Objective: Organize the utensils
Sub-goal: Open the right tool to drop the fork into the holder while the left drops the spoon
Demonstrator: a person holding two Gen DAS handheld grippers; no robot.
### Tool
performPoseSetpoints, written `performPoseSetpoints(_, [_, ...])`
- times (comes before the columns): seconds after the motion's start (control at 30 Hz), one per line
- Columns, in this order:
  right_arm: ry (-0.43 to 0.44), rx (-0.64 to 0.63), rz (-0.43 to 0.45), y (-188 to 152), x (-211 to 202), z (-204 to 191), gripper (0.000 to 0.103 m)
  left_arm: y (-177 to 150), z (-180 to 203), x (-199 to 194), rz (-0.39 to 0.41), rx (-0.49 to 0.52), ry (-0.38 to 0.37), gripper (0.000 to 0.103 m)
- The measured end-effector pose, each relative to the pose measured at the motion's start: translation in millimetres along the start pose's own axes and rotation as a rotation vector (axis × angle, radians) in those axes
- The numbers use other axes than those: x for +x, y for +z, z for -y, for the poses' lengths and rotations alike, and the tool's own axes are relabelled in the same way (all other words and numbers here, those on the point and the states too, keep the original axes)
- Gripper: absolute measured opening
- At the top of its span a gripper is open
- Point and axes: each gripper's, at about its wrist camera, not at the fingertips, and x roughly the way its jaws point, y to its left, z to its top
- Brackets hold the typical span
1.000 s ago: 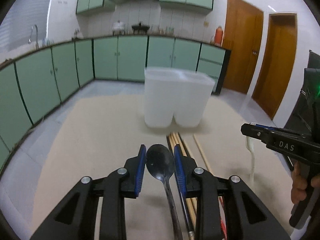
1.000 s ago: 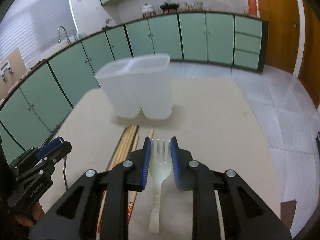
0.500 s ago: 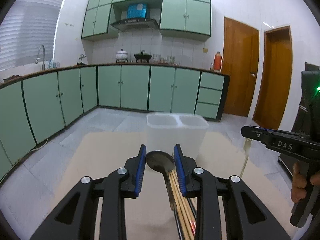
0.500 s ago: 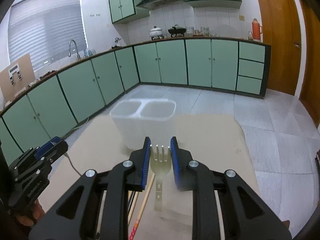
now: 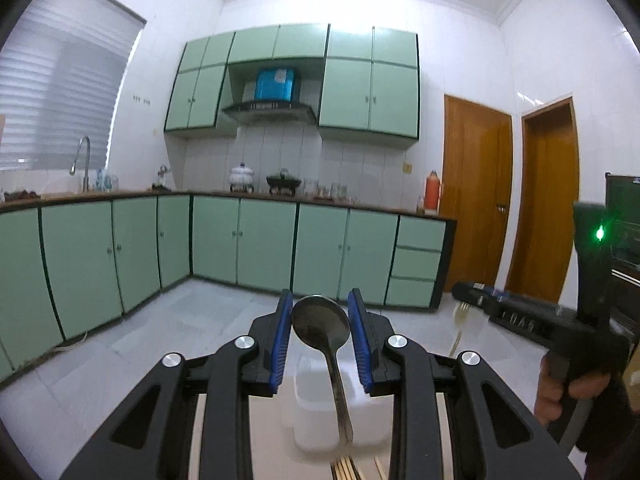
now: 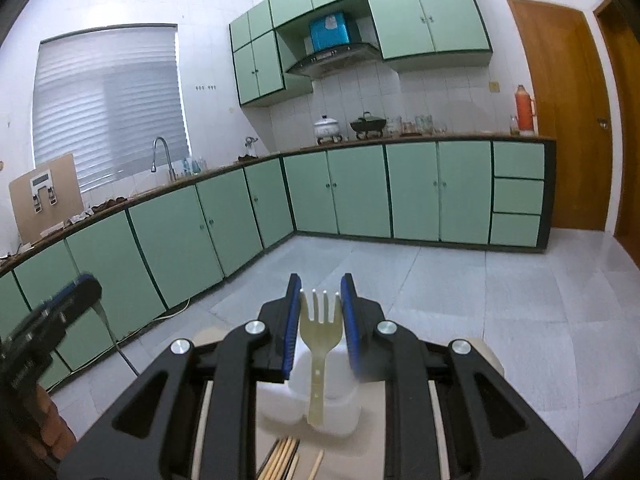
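Utensils are split between the two grippers at this moment. The left gripper [image 5: 320,334] is clamped on a dark metal spoon [image 5: 322,330], gripping it across the bowl, so the handle hangs down toward six o'clock, its tip just over the white two-compartment holder [image 5: 316,420]. The right gripper [image 6: 320,320] pinches a pale plastic fork [image 6: 320,332] at the head, tines pointing to twelve o'clock and handle dangling toward the same holder [image 6: 340,412].

Holding each piece by its working end probably serves the drop: the handle can go into a compartment first and the utensil ends up standing. Which compartment each handle hangs over I cannot tell, since the holder's rim is hidden behind the fingers in both wrist views.

Wooden chopsticks [image 6: 280,458] lie on the tan tabletop [image 6: 412,420] at six o'clock of the holder, near its base, not yet sorted. From the left wrist view the right gripper appears at three o'clock with the fork hanging below it.

Both tools are raised well above the table, so lowering comes next, I judge.
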Motion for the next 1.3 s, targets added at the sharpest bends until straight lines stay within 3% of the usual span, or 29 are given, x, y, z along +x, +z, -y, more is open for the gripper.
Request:
performPoseSetpoints(0.23, [-0.008, -0.018, 0.016, 4.7, 37.9, 4.0, 0.019, 7.1, -0.2, 60.8, 0.008, 0.002, -0.004, 0.028])
performPoseSetpoints(0.47, [-0.018, -0.002, -0.078, -22.0, 82.1, 15.4, 0.019, -29.2, -4.2, 126.0, -0.111, 0.001, -0.011, 0.028])
performPoseSetpoints(0.73, [-0.011, 0.018, -0.177, -58.3, 102.3, 16.3, 0.022, -62.8, -12.9, 147.3, -0.219, -0.006, 0.003, 0.033])
performPoseSetpoints(0.93, [-0.029, 0.027, -0.137, -55.3, 81.1, 12.7, 0.04, -52.0, -14.5, 126.0, -0.19, -0.009, 0.011, 0.045])
performPoseSetpoints(1.2, [-0.1, 0.014, -0.064, -65.5, 13.5, 7.4, 0.085, -45.7, -10.6, 63.7, -0.19, -0.008, 0.03, 0.066])
performPoseSetpoints(1.3, [-0.116, 0.019, -0.059, -81.4, -11.5, 6.2, 0.089, -56.4, -8.3, 36.5, -0.226, -0.013, 0.027, 0.073])
